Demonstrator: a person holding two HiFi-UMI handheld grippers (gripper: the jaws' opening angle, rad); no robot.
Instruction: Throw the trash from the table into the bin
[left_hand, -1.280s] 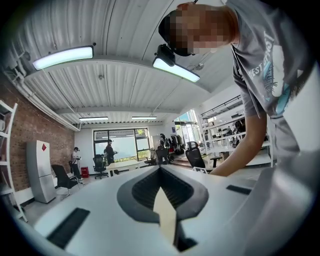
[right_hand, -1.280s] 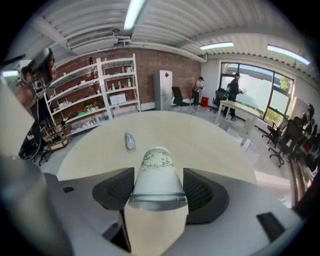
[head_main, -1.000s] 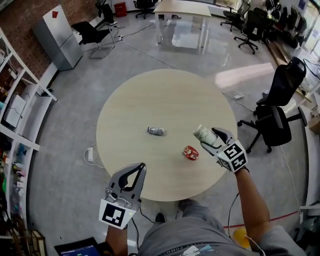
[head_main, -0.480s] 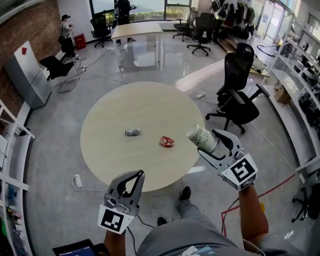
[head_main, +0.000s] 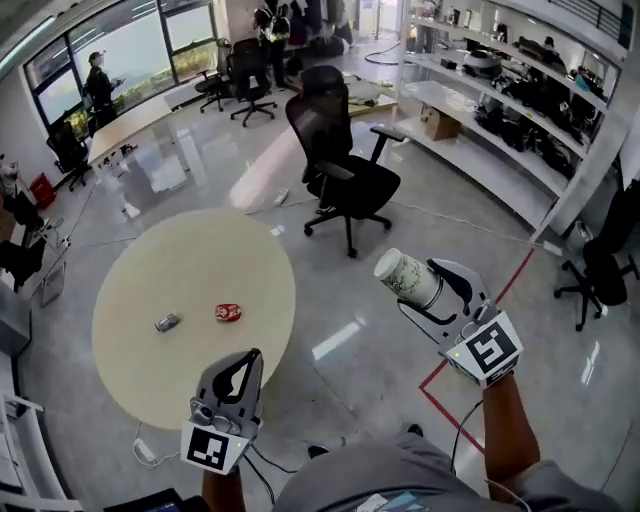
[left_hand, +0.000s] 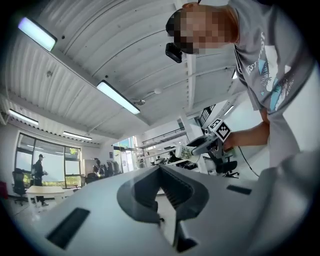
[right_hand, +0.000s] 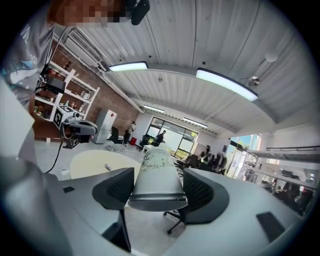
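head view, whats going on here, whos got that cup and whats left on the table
A person holds a two-jaw gripper in each hand. The right gripper is shut on a white paper cup with green print, holding it above the grey floor, right of the round pale wooden table. The left gripper is shut and empty. A crushed silver can and a crumpled red piece of trash lie on the table. No bin is in view.

My left gripper (head_main: 250, 356) and right gripper (head_main: 416, 283) are pale grey with dark ribbed jaws. Each carries a black-and-white marker cube (head_main: 483, 350). The person wears a grey printed T-shirt (head_main: 400, 482).
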